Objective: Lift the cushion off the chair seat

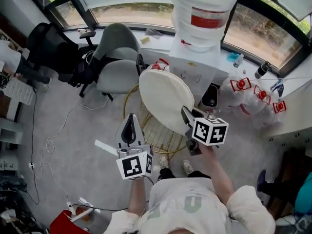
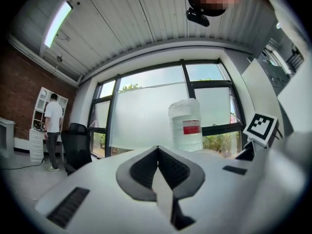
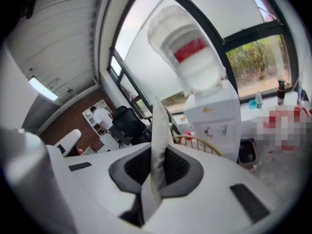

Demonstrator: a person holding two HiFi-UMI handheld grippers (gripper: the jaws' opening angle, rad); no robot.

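Note:
A round white cushion (image 1: 163, 99) hangs tilted in the air above the gold wire chair seat (image 1: 155, 136). My right gripper (image 1: 187, 115) is shut on the cushion's near right rim. In the right gripper view the cushion (image 3: 159, 126) shows edge-on, pinched between the dark pads (image 3: 179, 167), with the gold chair frame (image 3: 201, 144) beyond it. My left gripper (image 1: 130, 120) is held to the left of the cushion, apart from it. Its jaws meet at the tips and hold nothing. The left gripper (image 2: 157, 149) points level towards the window.
A white water dispenser (image 1: 195, 65) with a big bottle (image 1: 204, 11) stands just behind the chair. A grey office chair (image 1: 117, 57) and a black one (image 1: 48, 48) are at the left. Empty water bottles (image 1: 253, 97) lie at the right, cables (image 1: 53, 140) on the floor. A person (image 2: 52, 130) stands far off.

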